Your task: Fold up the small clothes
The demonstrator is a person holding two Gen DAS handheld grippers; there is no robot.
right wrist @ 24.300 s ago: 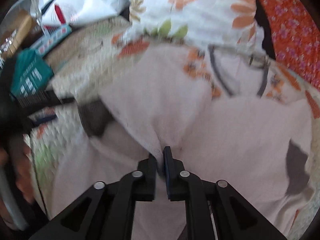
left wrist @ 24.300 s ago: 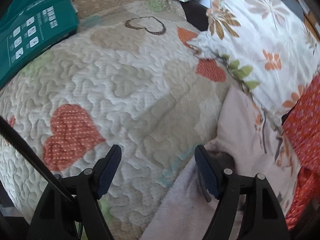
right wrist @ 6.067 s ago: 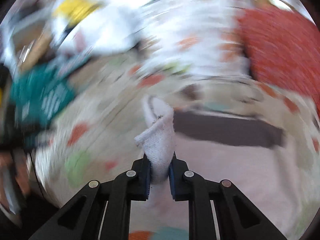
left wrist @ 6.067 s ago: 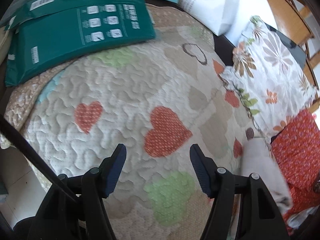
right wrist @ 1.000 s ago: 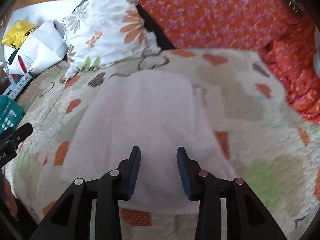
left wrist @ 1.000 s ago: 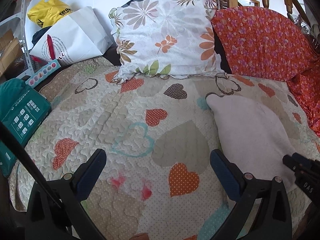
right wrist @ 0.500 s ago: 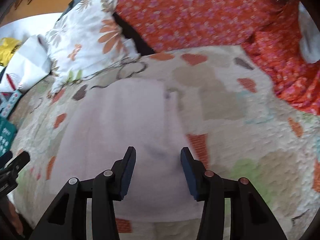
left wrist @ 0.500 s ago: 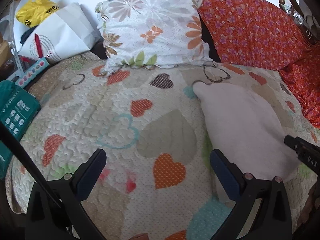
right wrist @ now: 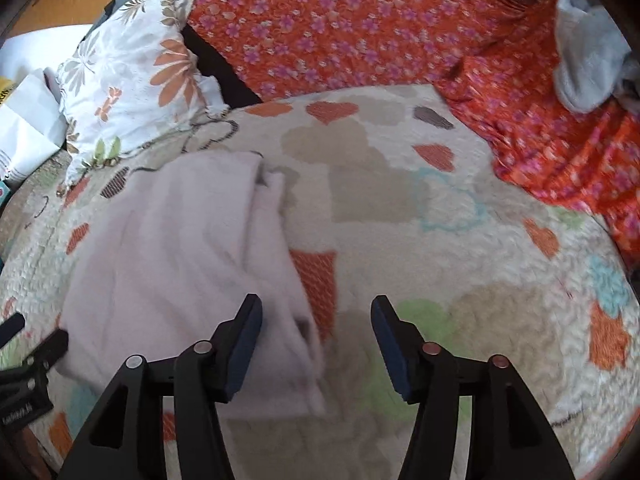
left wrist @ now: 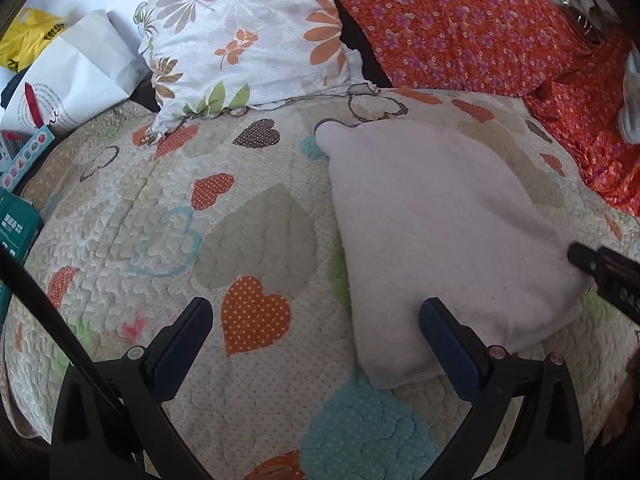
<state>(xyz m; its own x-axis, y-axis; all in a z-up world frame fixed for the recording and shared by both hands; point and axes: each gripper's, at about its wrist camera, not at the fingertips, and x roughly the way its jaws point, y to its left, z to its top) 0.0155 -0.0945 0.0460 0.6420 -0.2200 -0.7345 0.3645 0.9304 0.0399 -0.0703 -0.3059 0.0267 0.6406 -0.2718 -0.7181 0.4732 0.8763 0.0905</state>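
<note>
Where the right gripper [right wrist: 316,332] hangs with its jaws spread and empty, the folded pale pink garment [right wrist: 180,256] lies flat just ahead of its left finger, on the heart-print quilt [right wrist: 400,208]. Left gripper [left wrist: 312,344]: jaws spread wide, empty; the same garment [left wrist: 436,232] sits beyond its right finger. Floral white cushion [left wrist: 248,40]: far ahead, at the quilt's back edge. Orange flowered cushion [left wrist: 460,24]: ahead and right. White paper bag [left wrist: 68,80] and teal package [left wrist: 16,224]: far left.
</note>
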